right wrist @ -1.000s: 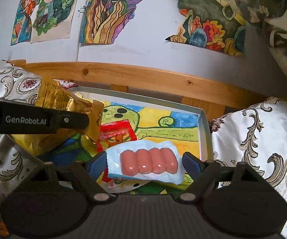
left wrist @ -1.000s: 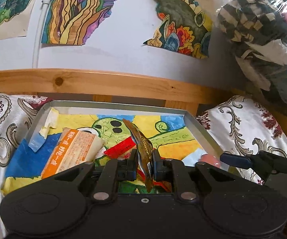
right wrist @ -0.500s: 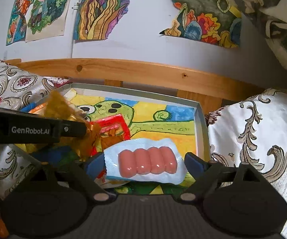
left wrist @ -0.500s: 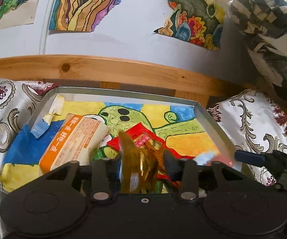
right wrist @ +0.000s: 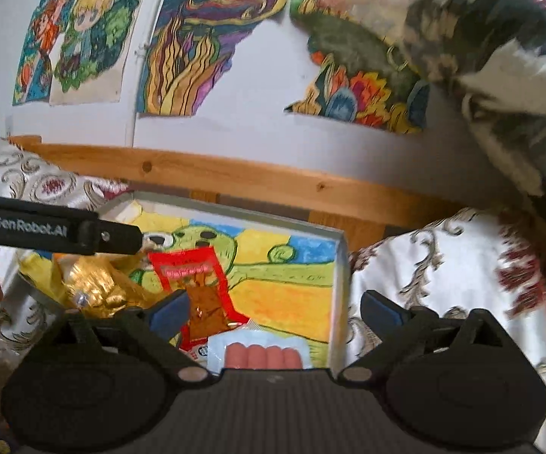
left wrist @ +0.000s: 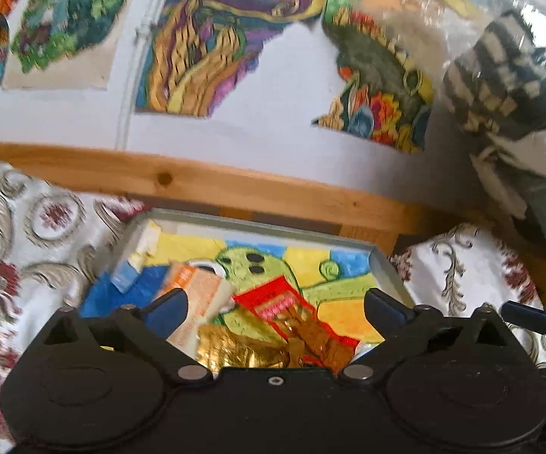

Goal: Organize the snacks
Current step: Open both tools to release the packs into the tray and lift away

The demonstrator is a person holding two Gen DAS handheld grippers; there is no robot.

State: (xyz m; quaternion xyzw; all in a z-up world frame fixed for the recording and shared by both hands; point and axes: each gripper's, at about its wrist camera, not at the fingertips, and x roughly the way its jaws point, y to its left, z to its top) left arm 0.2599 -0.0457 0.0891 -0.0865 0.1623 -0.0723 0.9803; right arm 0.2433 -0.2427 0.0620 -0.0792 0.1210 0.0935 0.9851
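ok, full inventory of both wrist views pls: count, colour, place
tray: 1, grey rim, bright painted lining, on the patterned bedding
gold foil packet: 1, gold, near left part of tray
red snack packet: 1, red, tray middle
sausage pack: 1, pink sausages in a pale wrapper, near edge of tray
orange packet: 1, orange and peach, left part of tray
wooden rail: 1, light brown, behind tray
wall drawings: several, multicoloured, on white wall
bagged clothes: 1 clear bag, dark striped fabric, upper right
left gripper: 1, black, blue pads, open over tray
right gripper: 1, black, blue pads, open over tray
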